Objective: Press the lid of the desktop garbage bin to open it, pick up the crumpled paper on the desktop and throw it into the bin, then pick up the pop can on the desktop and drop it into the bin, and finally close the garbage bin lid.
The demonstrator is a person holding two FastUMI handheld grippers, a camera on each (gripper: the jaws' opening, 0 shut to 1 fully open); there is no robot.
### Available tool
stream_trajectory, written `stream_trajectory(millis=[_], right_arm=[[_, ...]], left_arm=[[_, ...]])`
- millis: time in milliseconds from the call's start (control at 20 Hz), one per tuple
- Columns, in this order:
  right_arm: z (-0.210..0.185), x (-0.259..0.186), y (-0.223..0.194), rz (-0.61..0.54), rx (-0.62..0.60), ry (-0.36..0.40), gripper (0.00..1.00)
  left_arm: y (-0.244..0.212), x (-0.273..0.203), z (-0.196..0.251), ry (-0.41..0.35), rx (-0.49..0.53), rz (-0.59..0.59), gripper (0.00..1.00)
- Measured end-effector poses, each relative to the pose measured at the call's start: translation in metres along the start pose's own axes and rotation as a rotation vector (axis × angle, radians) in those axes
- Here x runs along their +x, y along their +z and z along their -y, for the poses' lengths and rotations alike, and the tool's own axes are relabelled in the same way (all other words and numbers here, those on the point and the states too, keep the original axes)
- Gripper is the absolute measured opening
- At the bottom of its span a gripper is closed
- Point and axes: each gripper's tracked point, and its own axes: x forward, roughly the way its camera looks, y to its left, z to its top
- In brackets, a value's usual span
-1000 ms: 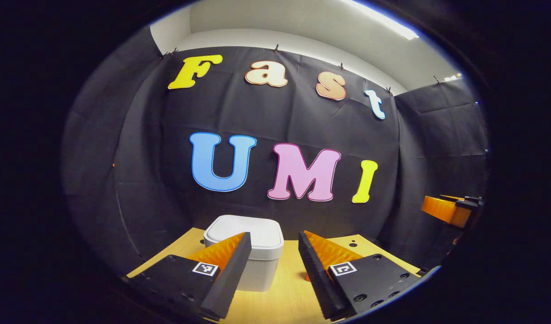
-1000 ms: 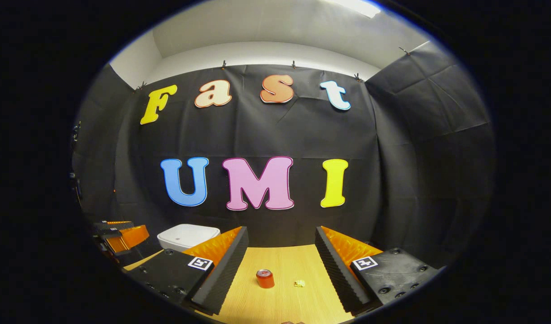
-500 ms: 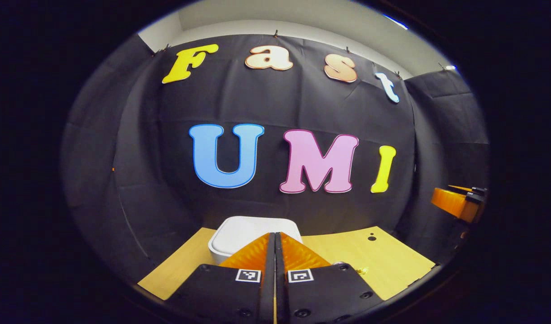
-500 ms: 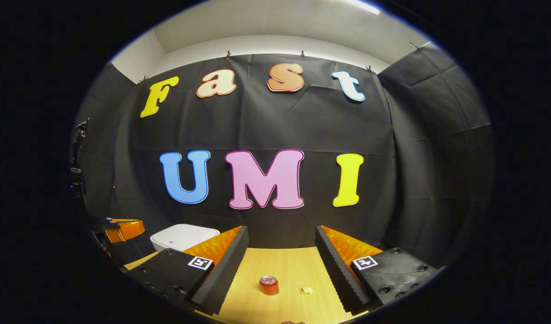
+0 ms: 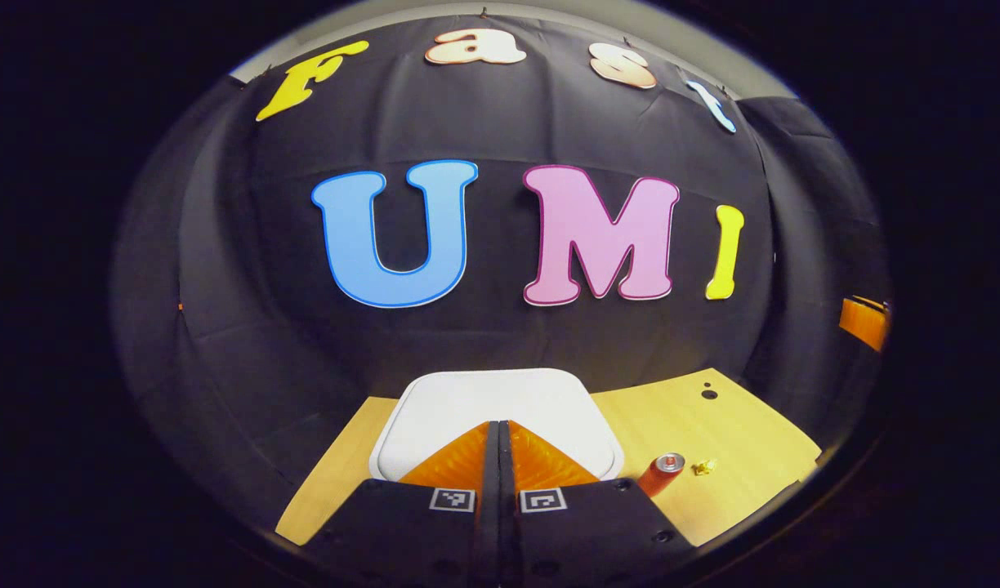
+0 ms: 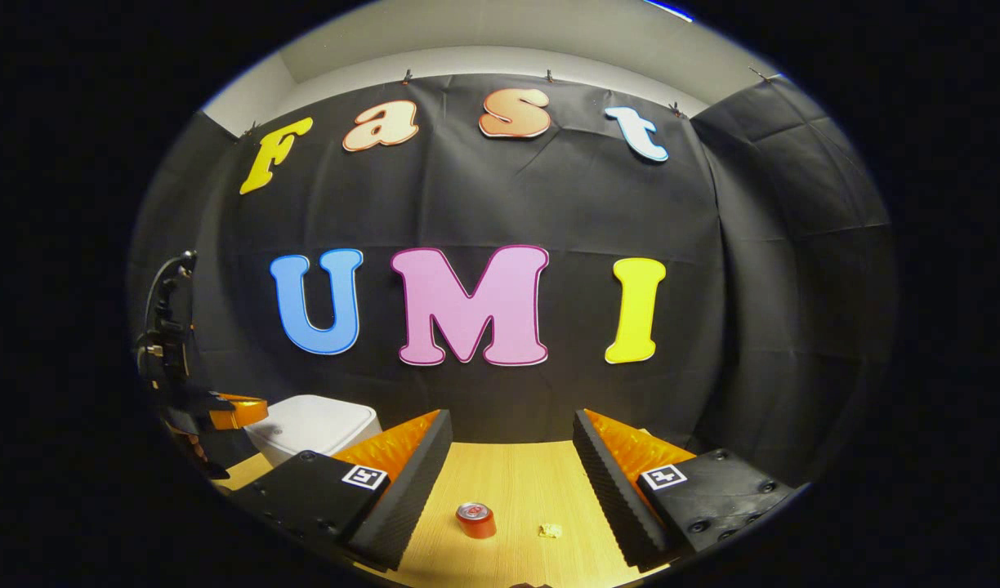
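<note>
Above the white, rounded-square plastic bin lid (image 5: 500, 404) at six o'clock, left gripper (image 5: 498, 433) closed on nothing, right gripper (image 6: 512, 429) spread wide and empty over red can (image 6: 475, 520) and crumpled yellow paper (image 6: 550, 531); likely risk: off-centre press skidding off, latch untriggered.

The bin (image 5: 549, 404) looks like smooth matt plastic with its lid shut. The table (image 5: 737, 433) shows pale wood grain. The can (image 6: 475, 519) has glossy metal, and the paper (image 6: 549, 531) is crinkled and rough.
</note>
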Motion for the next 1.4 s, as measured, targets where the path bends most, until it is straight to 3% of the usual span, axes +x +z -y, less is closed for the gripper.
stream_trajectory(millis=[350, 800, 1000, 1200, 1400], right_arm=[[0.005, 0.011, -0.011, -0.018, -0.029, -0.023, 0.96], [0.011, 0.015, -0.014, -0.023, -0.026, -0.06, 0.96], [0.007, 0.011, -0.018, -0.043, -0.019, -0.052, 0.96], [0.006, 0.007, -0.011, -0.032, -0.041, -0.041, 0.96], [0.007, 0.0, -0.023, -0.077, -0.05, -0.034, 0.96]], left_arm=[[-0.023, 0.026, 0.004, -0.049, -0.05, -0.041, 0.06], [-0.028, 0.025, 0.004, -0.059, 0.045, -0.048, 0.07], [0.002, 0.016, 0.01, -0.03, 0.038, 0.007, 0.06], [0.065, -0.011, 0.021, -0.015, -0.015, 0.162, 0.06], [0.097, -0.05, 0.046, -0.058, -0.029, 0.222, 0.06]])
